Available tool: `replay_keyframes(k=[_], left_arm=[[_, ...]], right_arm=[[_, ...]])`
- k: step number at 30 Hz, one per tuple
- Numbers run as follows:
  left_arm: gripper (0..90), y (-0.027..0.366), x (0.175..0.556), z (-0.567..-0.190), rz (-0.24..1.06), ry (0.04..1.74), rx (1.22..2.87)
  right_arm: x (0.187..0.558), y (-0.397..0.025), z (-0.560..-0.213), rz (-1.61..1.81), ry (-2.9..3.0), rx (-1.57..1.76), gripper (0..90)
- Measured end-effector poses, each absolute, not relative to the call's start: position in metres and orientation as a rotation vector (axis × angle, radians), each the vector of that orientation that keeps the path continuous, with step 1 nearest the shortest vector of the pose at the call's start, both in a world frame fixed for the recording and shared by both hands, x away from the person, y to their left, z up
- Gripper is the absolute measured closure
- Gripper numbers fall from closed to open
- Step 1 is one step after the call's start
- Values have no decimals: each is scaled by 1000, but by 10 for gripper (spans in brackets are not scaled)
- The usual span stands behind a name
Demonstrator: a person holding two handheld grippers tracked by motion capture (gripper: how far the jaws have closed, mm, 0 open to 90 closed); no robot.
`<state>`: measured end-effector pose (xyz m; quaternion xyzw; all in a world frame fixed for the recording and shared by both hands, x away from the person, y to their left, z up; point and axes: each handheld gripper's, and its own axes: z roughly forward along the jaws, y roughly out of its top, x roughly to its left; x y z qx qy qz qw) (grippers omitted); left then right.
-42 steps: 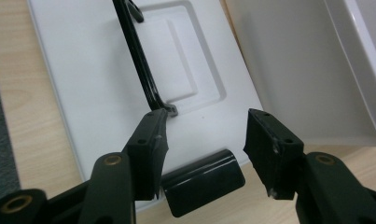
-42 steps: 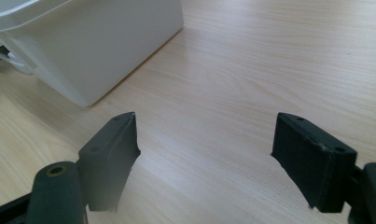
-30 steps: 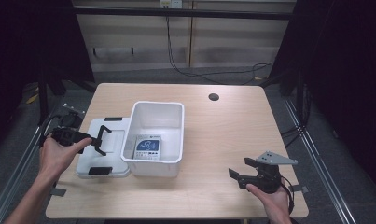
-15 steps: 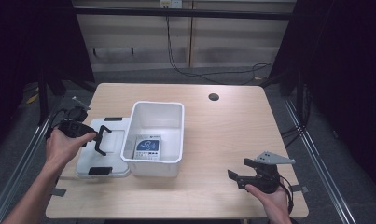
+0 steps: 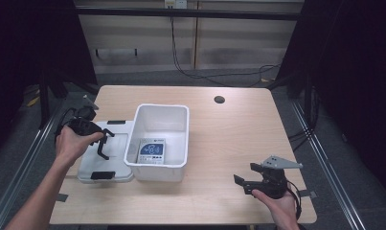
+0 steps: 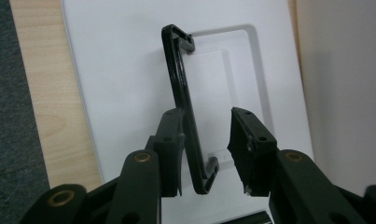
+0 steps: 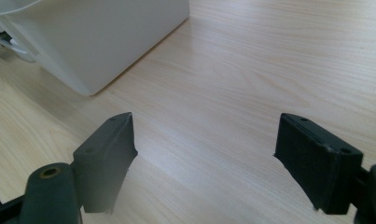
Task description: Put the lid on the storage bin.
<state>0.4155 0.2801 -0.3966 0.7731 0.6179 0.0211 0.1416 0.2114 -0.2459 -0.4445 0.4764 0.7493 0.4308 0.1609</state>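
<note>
A white lid (image 5: 118, 157) lies flat at the table's left, touching a white open bin (image 5: 162, 106). Inside the bin lies a blue-and-white card (image 5: 151, 149). My left gripper (image 5: 103, 143) hovers over the lid's middle. In the left gripper view its jaws (image 6: 206, 135) stand a little apart, straddling a thin black handle (image 6: 178, 79) on the lid (image 6: 120, 84); the handle rests against the left jaw only. My right gripper (image 5: 243, 179) is held low at the front right, wide open (image 7: 204, 140) with nothing between its jaws, pointing toward the bin (image 7: 97, 37).
Black latches sit at the lid's far end (image 5: 116, 122) and near end (image 5: 103, 175). A dark round hole (image 5: 219, 99) marks the far side of the wooden table (image 5: 238, 139). The bin's wall (image 6: 344, 70) rises close beside the left gripper.
The left hand has shifted a little farther from the person along the lid. The right gripper has not moved.
</note>
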Motion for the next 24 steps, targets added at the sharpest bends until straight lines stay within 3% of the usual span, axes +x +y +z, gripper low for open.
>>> replay_keyframes(k=[5,12,24], left_arm=[[651,280,419,-403,60,1829,2221],[736,279,424,-407,36,1847,2242],[796,269,430,-417,6,1881,2278]], right_arm=[[212,-246,-445,1231,2143,1360,199],[212,-246,-445,1232,2149,1360,198],[212,-244,-446,1231,2164,1357,194]])
